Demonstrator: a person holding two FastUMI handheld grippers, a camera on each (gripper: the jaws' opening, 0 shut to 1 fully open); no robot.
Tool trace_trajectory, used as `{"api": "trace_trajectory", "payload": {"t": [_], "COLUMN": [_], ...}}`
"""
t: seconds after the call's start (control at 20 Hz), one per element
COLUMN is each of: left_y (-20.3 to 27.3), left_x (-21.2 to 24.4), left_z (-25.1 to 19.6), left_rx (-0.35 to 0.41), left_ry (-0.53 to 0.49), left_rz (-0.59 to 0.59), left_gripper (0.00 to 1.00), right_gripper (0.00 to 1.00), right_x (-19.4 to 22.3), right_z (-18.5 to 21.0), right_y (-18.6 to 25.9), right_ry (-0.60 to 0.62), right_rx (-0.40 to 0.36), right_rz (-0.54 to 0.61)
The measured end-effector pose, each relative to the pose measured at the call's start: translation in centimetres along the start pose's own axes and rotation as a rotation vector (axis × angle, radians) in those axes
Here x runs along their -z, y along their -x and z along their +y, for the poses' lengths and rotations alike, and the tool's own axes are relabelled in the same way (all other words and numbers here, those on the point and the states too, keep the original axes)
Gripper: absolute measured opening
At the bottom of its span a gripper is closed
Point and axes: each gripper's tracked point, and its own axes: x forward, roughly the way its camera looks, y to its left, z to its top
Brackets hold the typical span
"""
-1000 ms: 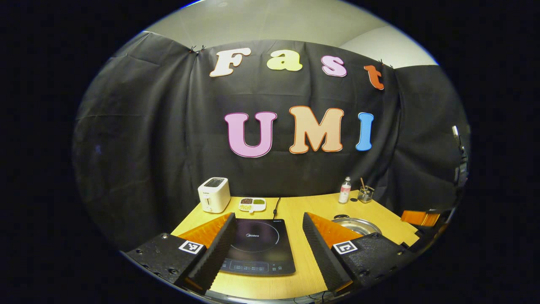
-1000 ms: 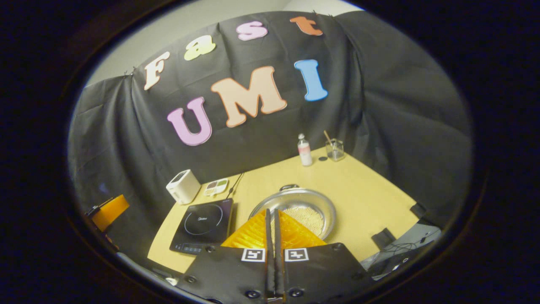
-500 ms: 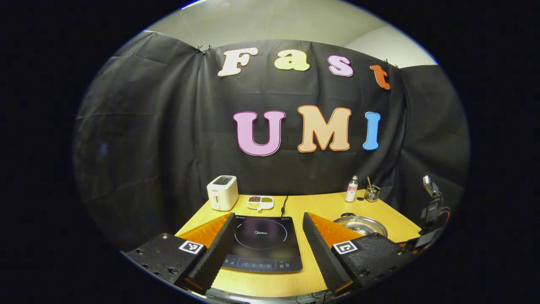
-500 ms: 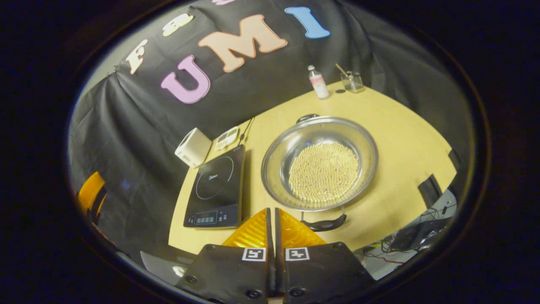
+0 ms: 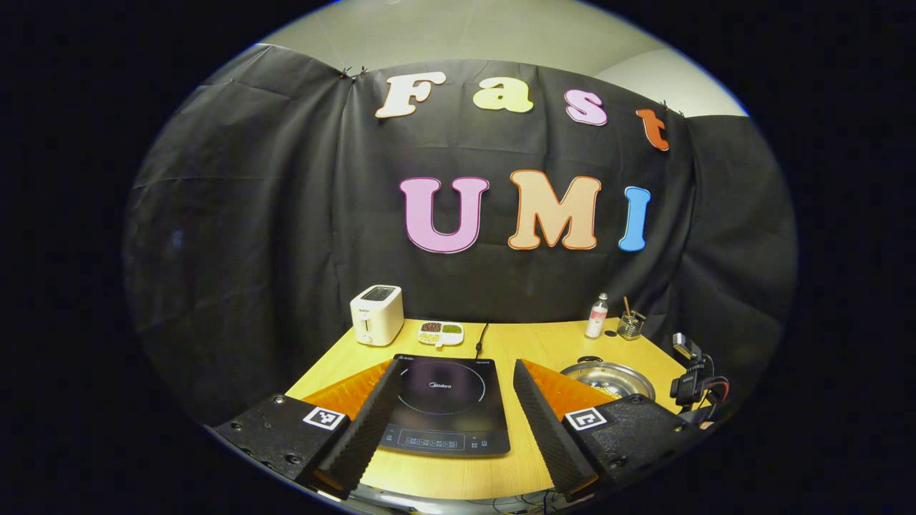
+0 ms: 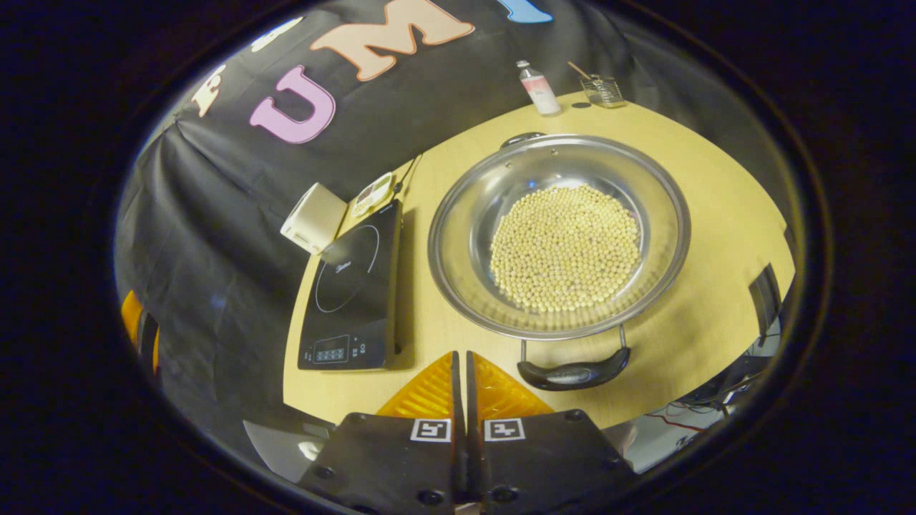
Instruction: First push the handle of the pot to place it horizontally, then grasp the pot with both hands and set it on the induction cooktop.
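A steel pot (image 6: 558, 236) holding pale beans (image 6: 565, 247) stands on the wooden table (image 6: 715, 214). One black handle (image 6: 572, 373) faces the front edge, the other (image 6: 522, 138) faces the wall. My right gripper (image 6: 459, 355) is shut on nothing, hovering above the table's front edge just left of the near handle. The black induction cooktop (image 6: 354, 286) lies left of the pot. In the left gripper view my left gripper (image 5: 454, 365) stands open before the cooktop (image 5: 444, 404), with the pot (image 5: 607, 378) to its right and the other gripper (image 5: 693, 386) beyond it.
A white toaster (image 5: 377, 323), a small divided dish (image 5: 441, 332), a bottle (image 5: 596, 316) and a glass with a stick (image 5: 630, 325) line the back of the table. The cooktop's cord (image 5: 481, 336) runs to the wall. Cables (image 6: 715, 408) hang below the table's right front corner.
My right gripper has tilted down and come closer over the pot, which now looks larger, with its near handle in sight. The left gripper has drifted slightly and stays open.
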Motion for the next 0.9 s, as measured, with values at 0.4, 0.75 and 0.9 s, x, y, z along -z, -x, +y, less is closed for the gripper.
{"api": "trace_trajectory", "payload": {"t": [0.4, 0.75, 0.9], "left_y": [-0.6, -1.2, -1.2], "left_x": [0.3, 0.7, 0.7], "left_z": [0.3, -0.2, -0.4], "left_rx": [0.000, 0.028, 0.035], "left_ry": [-0.004, 0.002, 0.006], "left_rz": [0.010, 0.020, 0.015], "left_gripper": [0.96, 0.96, 0.93], "right_gripper": [0.03, 0.03, 0.02], "right_x": [0.3, 0.3, 0.1], "right_z": [-1.8, -3.2, -4.4], "right_y": [-1.4, -0.8, -0.3], "right_ry": [-0.018, -0.004, 0.015], "right_rx": [0.051, 0.078, 0.098], "right_rz": [0.027, 0.014, 0.007]}}
